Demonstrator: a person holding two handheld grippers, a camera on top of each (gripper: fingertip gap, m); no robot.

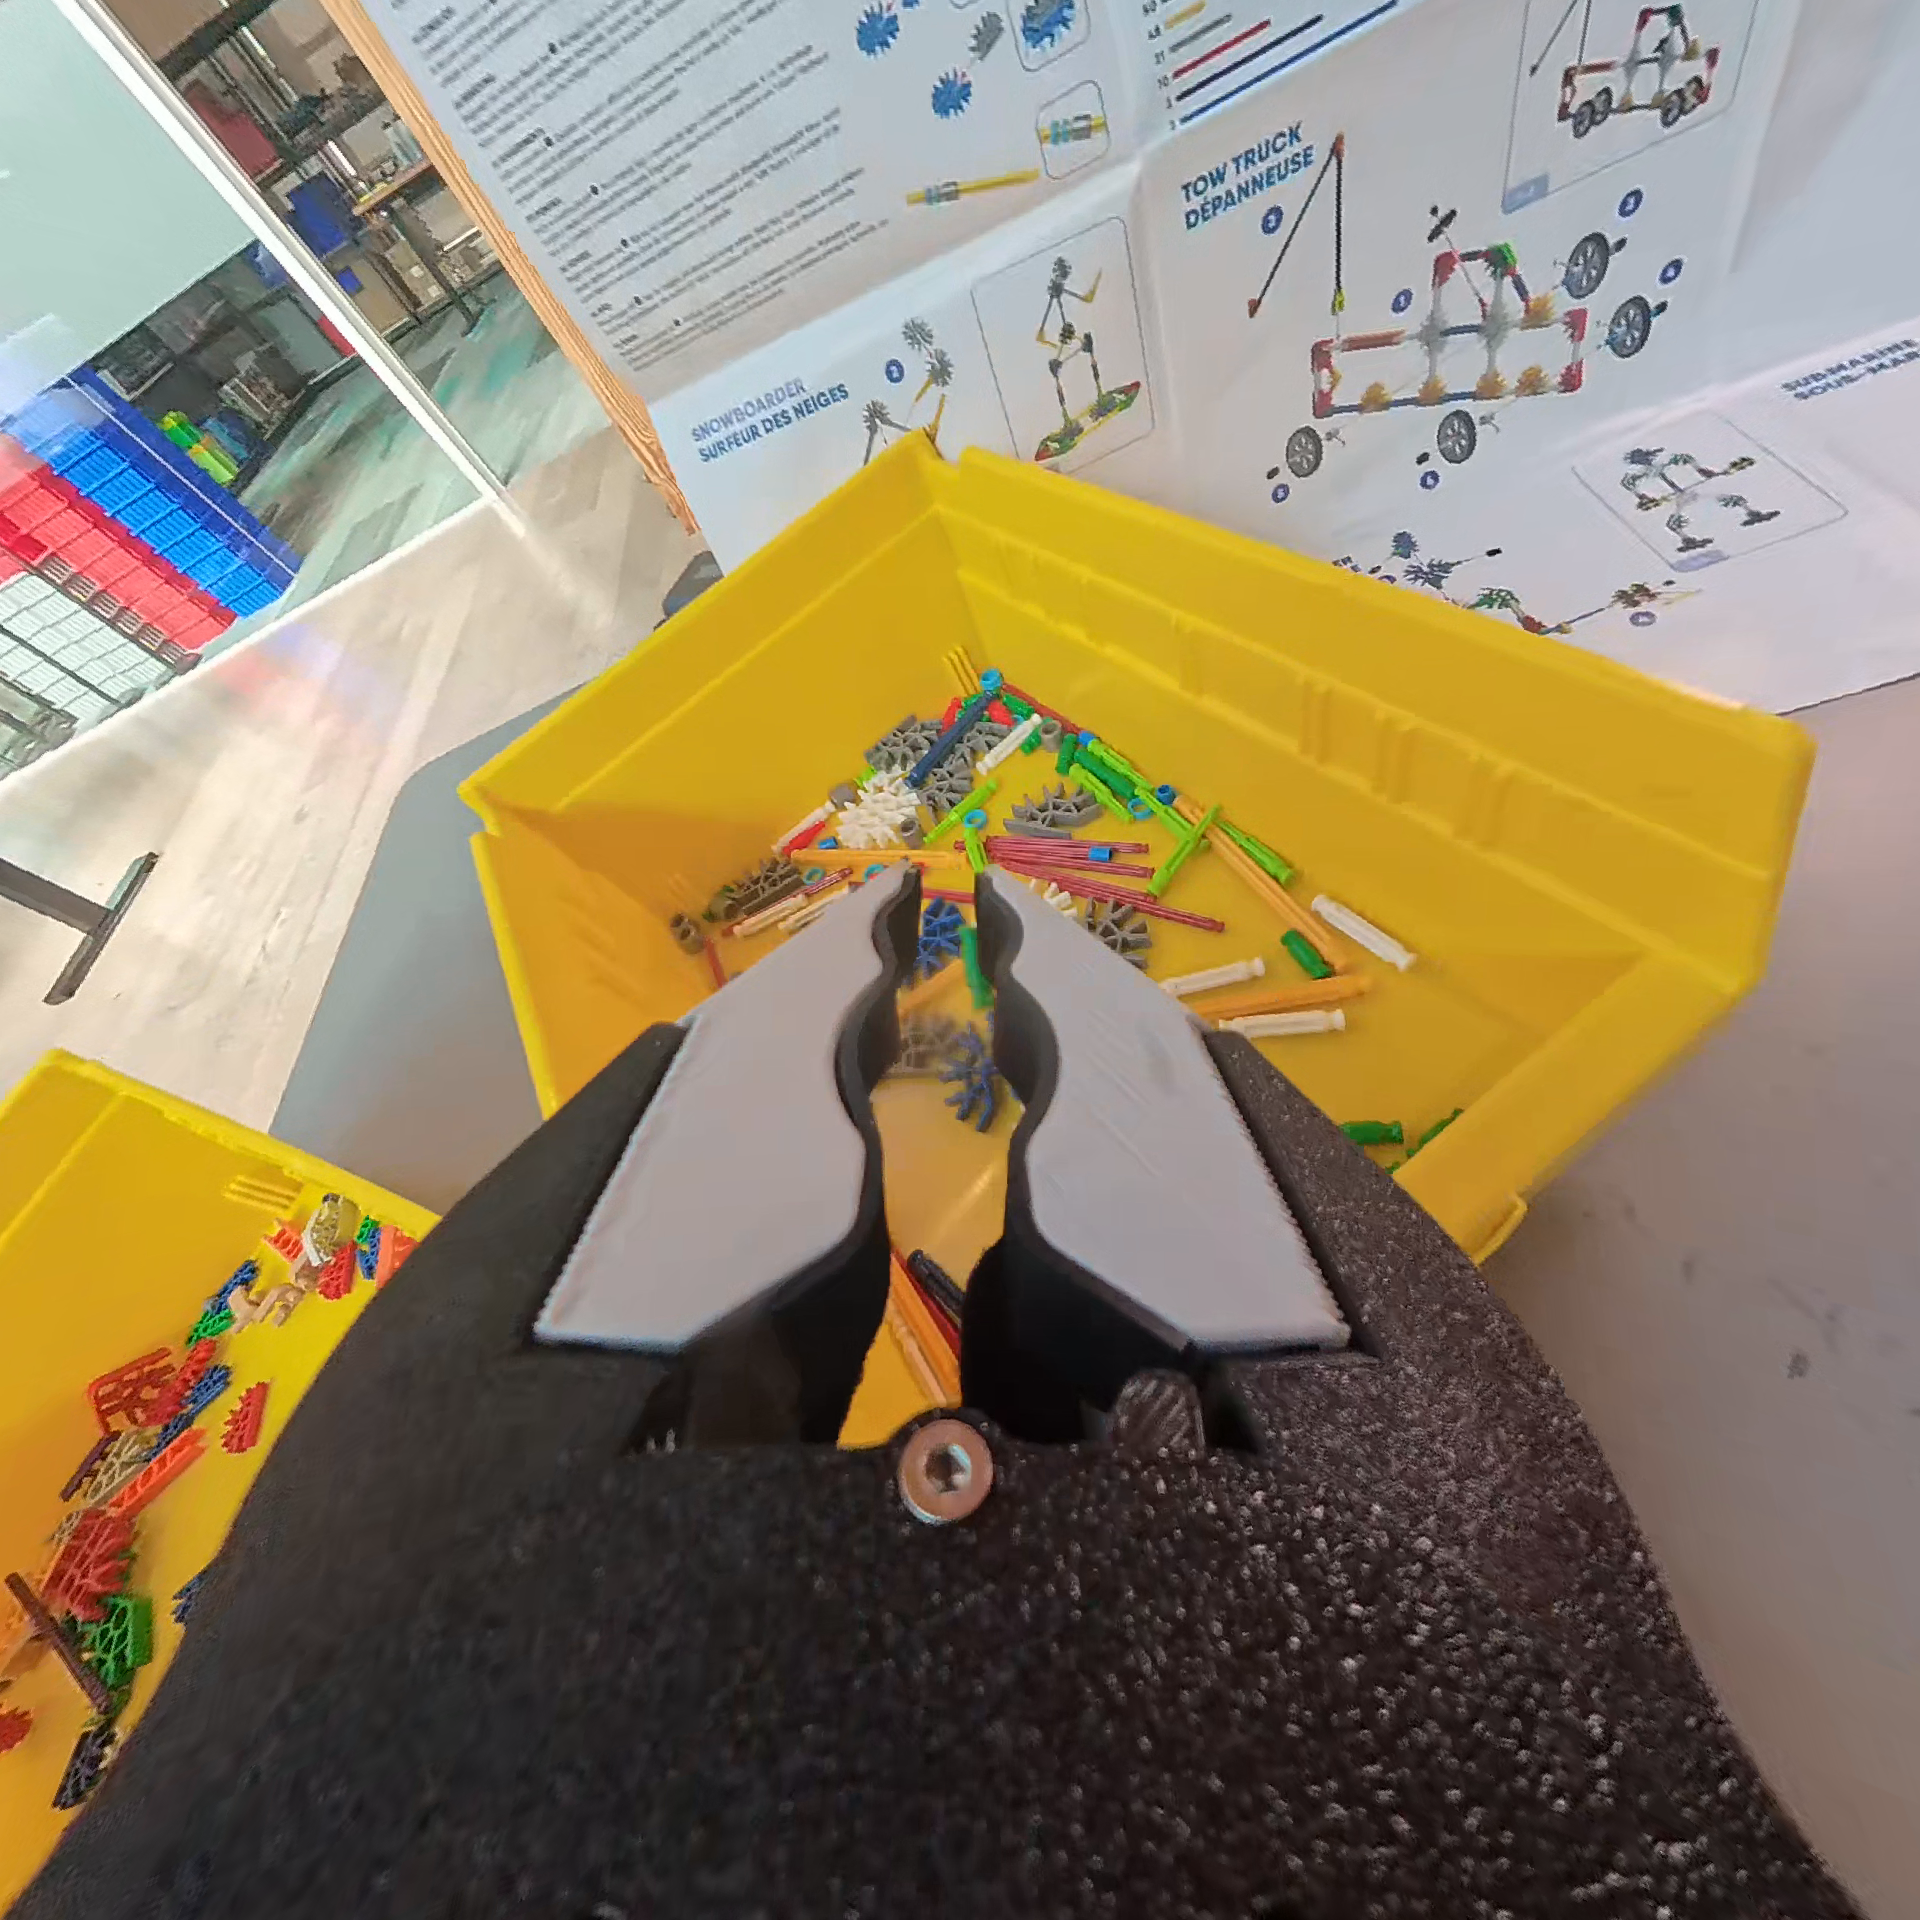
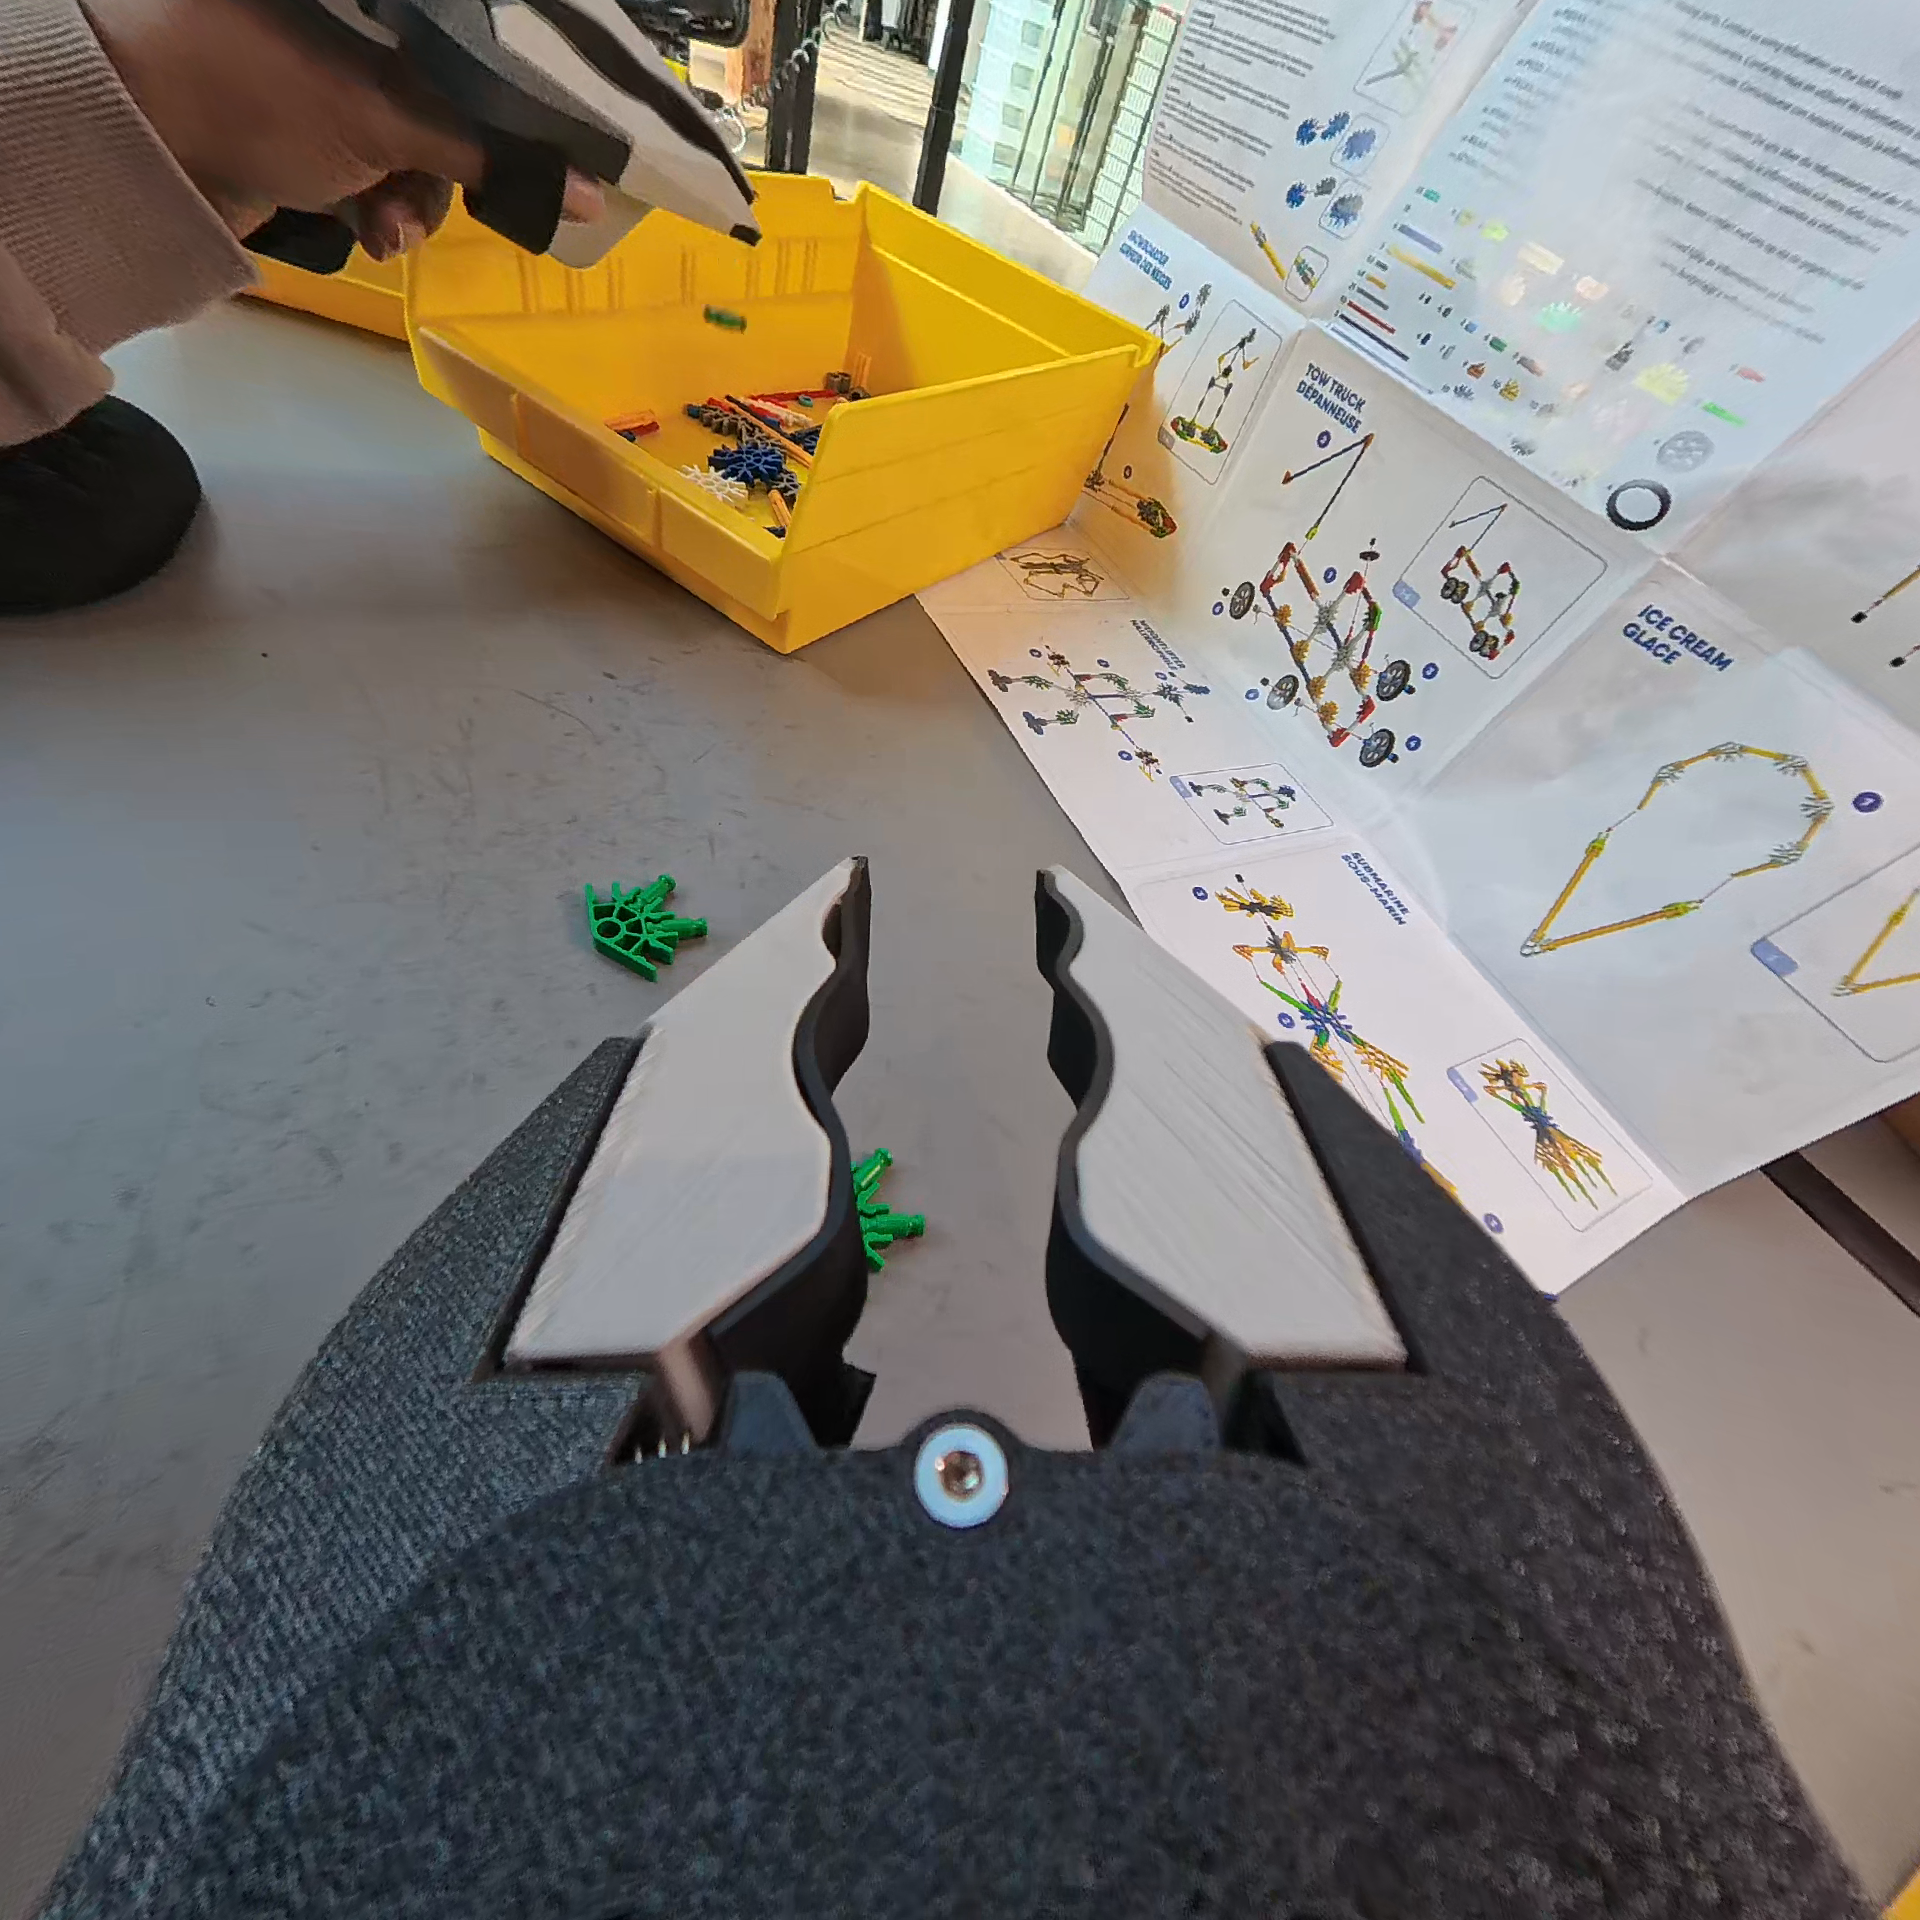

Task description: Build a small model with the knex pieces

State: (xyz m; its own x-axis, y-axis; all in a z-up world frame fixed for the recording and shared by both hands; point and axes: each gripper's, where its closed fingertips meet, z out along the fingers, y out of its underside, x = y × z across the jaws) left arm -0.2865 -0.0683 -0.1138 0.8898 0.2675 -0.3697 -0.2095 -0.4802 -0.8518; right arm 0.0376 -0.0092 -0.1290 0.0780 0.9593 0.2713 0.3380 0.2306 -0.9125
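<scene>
- Two green connector pieces lie on the grey table (image 2: 312,831): one green connector (image 2: 642,925) at about ten o'clock from the right gripper (image 2: 951,883), just off its left finger; the other green piece (image 2: 883,1205) on the table between the two fingers, partly hidden under the left one.
- The right gripper hangs over bare tabletop with its jaws spread wide, grasping nothing.
- The left gripper (image 1: 945,883) points down into the large yellow bin (image 1: 1351,727), its tips nearly together with a slim gap between them, nothing visibly pinched. A person's hand (image 2: 343,177) holds it.
- That bin holds a loose scatter of rods (image 1: 1070,862) in red, yellow, green and white, plus grey, white and blue connectors (image 1: 977,1075).
- A second yellow bin (image 1: 125,1164) sits at eight o'clock from the left gripper, full of red, orange, green and blue flat pieces.
- A large white instruction sheet (image 2: 1455,727) lies at one o'clock from the right gripper, rising behind the large bin.
- Beyond the table: pale floor, glass partitions, stacked blue and red crates (image 1: 135,530).
</scene>
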